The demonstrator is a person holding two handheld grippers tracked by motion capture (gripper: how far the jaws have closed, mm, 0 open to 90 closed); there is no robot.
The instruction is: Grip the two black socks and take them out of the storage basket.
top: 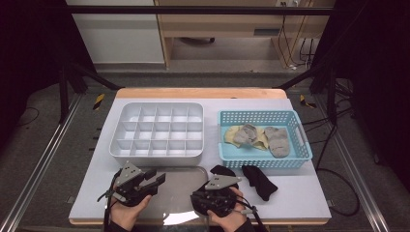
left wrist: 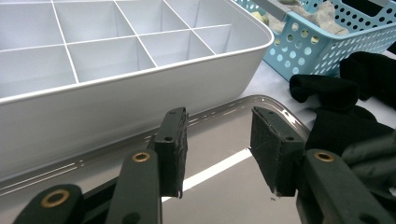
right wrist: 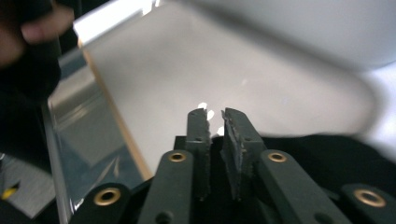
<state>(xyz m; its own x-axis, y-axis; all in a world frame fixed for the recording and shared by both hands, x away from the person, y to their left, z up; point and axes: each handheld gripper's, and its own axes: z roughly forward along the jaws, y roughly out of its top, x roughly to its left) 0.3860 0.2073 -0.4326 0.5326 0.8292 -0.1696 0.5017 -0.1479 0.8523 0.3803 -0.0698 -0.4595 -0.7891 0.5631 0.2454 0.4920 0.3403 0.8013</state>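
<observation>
Folding a black sock on the counter

Beyond the compartment box and metal tray, it lies by the blue basket; right tongs pinch its dark fabric (apparently), left tongs gape empty: lift gently, keeping the cloth clamped.

Both grippers black, two-jawed. Left gripper and right gripper each carry a grey three-cornered plate with small dark holes. Jaw arms show brass-coloured rivets; pads dark, rubbery, edges worn. Black cables trail back past the hands.
</observation>
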